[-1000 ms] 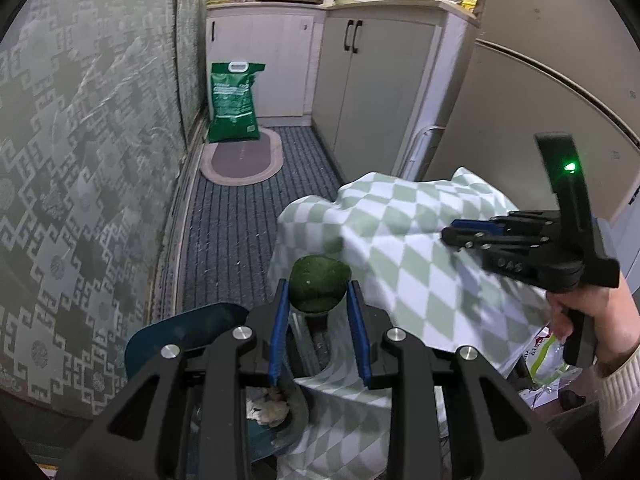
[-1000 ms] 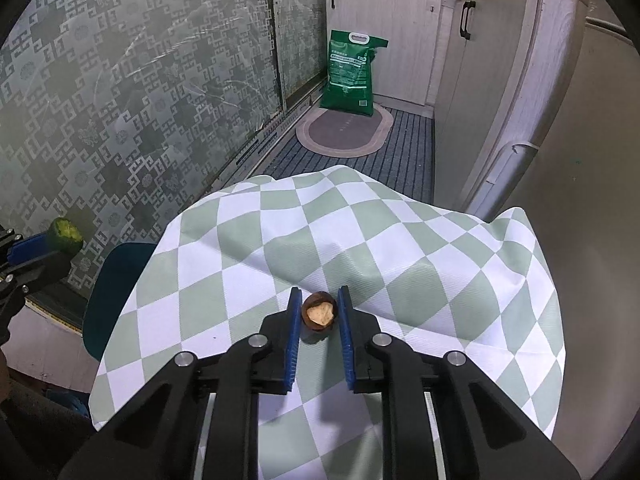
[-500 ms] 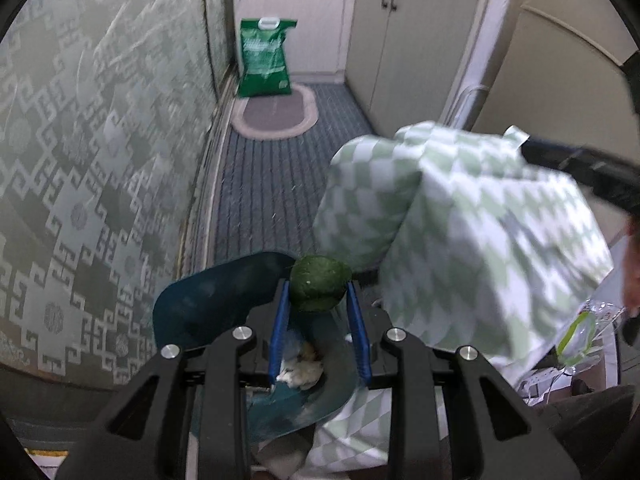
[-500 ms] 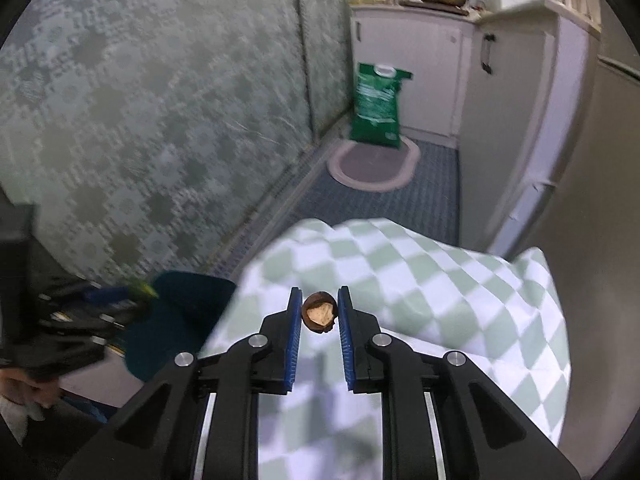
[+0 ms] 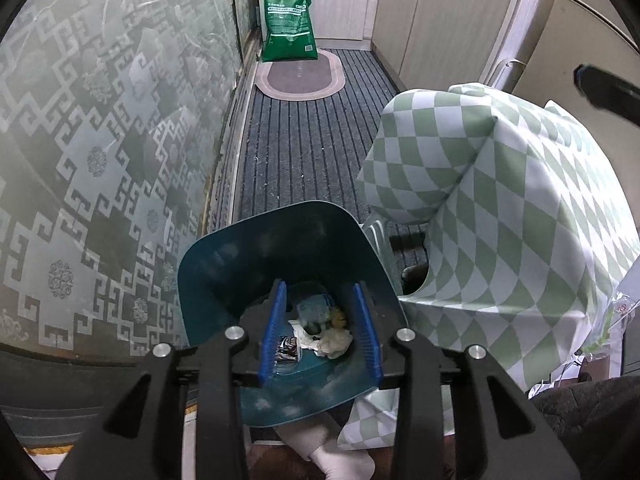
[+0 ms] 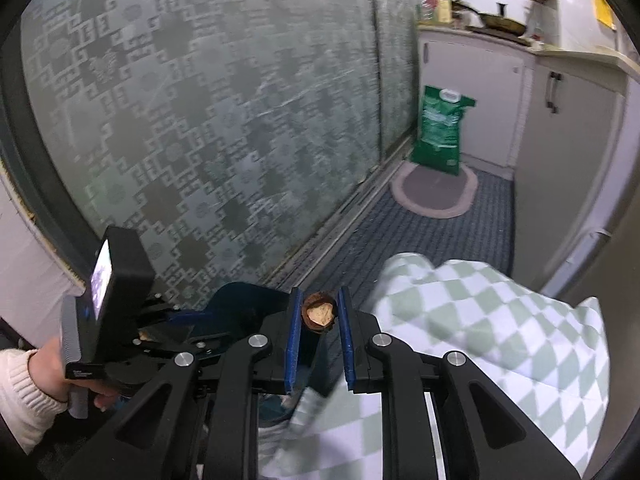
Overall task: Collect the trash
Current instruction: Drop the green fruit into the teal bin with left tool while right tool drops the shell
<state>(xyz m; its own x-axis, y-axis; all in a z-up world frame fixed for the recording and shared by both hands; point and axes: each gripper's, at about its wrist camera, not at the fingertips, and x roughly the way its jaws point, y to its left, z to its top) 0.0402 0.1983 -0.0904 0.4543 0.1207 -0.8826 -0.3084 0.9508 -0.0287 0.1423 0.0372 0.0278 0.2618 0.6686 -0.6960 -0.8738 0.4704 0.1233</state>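
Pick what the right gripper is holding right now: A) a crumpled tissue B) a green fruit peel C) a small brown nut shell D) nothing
C: in the right wrist view the right gripper is shut on a small brown nut shell, pinched between its blue pads above the edge of the checked tablecloth.

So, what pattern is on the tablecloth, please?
Green and white diamond checks on the tablecloth, clearest in the left wrist view.

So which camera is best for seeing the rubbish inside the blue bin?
The left wrist view. It looks straight down into the blue bin, so the rubbish at the bottom shows between the left gripper's opening jaws. The right wrist view catches only part of the bin's dark outside; none of the rubbish inside shows.
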